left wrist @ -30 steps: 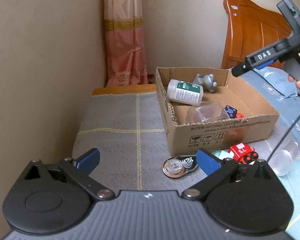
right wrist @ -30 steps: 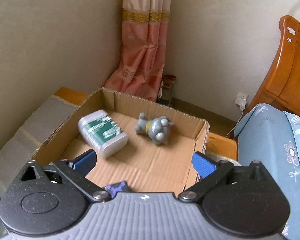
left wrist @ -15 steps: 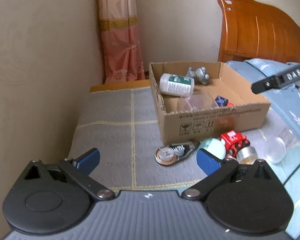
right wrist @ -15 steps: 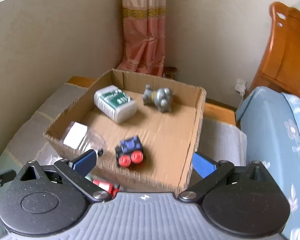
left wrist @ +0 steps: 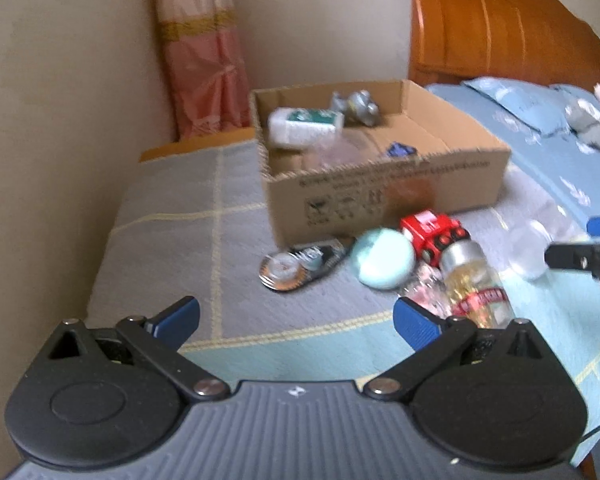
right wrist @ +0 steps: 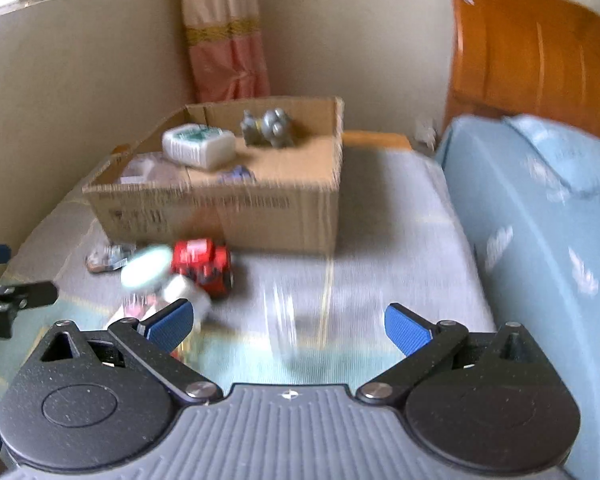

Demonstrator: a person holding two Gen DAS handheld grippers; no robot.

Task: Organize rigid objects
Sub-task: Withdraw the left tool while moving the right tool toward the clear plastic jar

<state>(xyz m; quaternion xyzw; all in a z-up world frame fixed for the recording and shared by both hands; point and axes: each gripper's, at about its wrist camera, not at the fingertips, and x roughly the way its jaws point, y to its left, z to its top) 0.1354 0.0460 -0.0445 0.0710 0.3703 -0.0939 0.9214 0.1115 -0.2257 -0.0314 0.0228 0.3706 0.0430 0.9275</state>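
A: Where do our claws stand?

B: Our left claw [left wrist: 296, 318] is spread wide with nothing between its blue pads. Our right claw [right wrist: 288, 322] is spread just as wide and also holds nothing; a clear glass [right wrist: 296, 320], badly blurred, stands on the bed just ahead of its gap.

A: And the things we are sorting?

B: The cardboard box [left wrist: 380, 196] sits on the grey checked blanket [left wrist: 204, 240] near the wall. Inside it we see a white bottle with a green label [left wrist: 304, 126] lying on its side, a grey toy figure [left wrist: 358, 106] towards the back, a dark blue toy [left wrist: 400, 149] near the front wall, and something clear we cannot make out.

A: What lies outside the box?

B: Just in front of it: a red toy vehicle [left wrist: 434, 234], a pale green round thing [left wrist: 382, 258] touching it, a flat black and orange item [left wrist: 300, 264] to the left, and a jar with a silver lid [left wrist: 474, 280] lying nearest our left claw. The right-hand view is too blurred to add detail.

A: Beyond that?

B: A wooden headboard [left wrist: 500, 28], a pink curtain [left wrist: 204, 52].
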